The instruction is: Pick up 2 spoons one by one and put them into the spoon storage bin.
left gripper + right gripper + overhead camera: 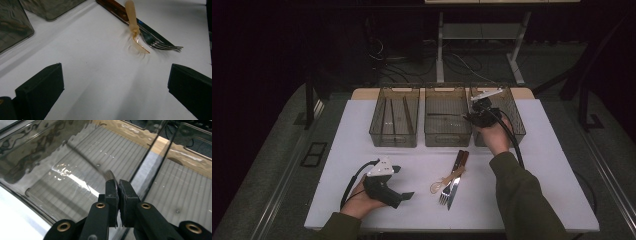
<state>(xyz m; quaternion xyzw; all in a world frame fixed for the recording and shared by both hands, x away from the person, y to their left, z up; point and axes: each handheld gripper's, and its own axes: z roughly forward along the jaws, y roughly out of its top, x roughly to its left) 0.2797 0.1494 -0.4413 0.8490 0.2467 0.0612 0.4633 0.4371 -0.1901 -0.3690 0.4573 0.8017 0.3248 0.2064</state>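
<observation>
The right claw (118, 185) is clamped on a dark utensil (85, 157) over the middle bin (447, 121). The left claw (113, 82) gapes wide and empty, with the fork (160, 43) at its one o'clock on the bench (532, 165).

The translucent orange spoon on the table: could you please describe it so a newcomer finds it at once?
On the white table, in front of the three clear bins, lies a small cutlery pile. The spoon lies across a wooden-handled knife and a metal fork; it alone is amber, see-through plastic.

Beyond the white table (552, 165), a desk's metal legs (440, 50) stand among cables (384, 60) on the dark floor (552, 65).
</observation>
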